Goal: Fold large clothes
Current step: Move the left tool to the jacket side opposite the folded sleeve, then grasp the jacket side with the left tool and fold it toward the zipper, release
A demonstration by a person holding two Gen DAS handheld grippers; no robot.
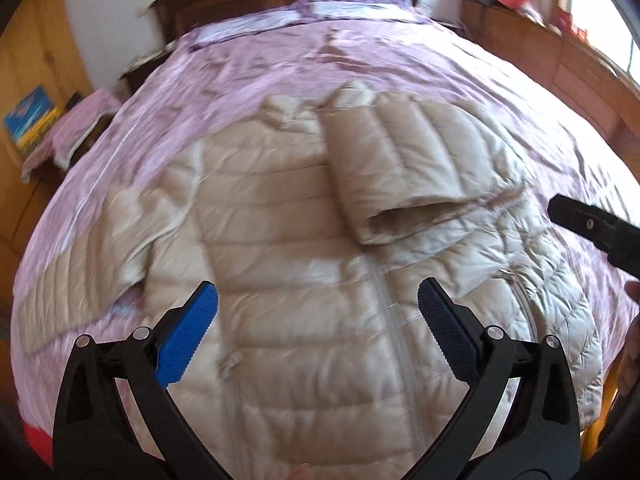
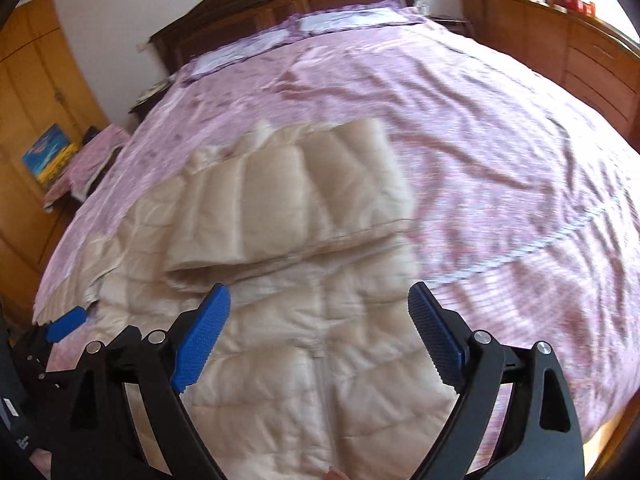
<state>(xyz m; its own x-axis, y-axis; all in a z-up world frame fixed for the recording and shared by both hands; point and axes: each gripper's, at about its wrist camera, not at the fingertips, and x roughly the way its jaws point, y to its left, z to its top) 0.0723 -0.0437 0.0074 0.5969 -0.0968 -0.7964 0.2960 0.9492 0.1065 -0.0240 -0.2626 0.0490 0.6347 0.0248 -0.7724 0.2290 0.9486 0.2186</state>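
Bright daylight from the upper right window; slight motion blur; strong fisheye bending; dark corners

Black left gripper, black right gripper; ribbed blue pads, silver pivot screws

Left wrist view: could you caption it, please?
Open left gripper above beige quilted puffer jacket, one sleeve folded across, on pink bedspread.

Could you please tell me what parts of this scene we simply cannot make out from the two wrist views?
- Jacket hem: cut off by the bottom edge and the left gripper in the left wrist view.
- Jacket's far sleeve: outside the right wrist view, past the left edge.
- Bedspread pattern: motion blur smears it in both views.
- Items on the dresser: too small and overexposed.
- Right gripper: only a black part shows in the left view.
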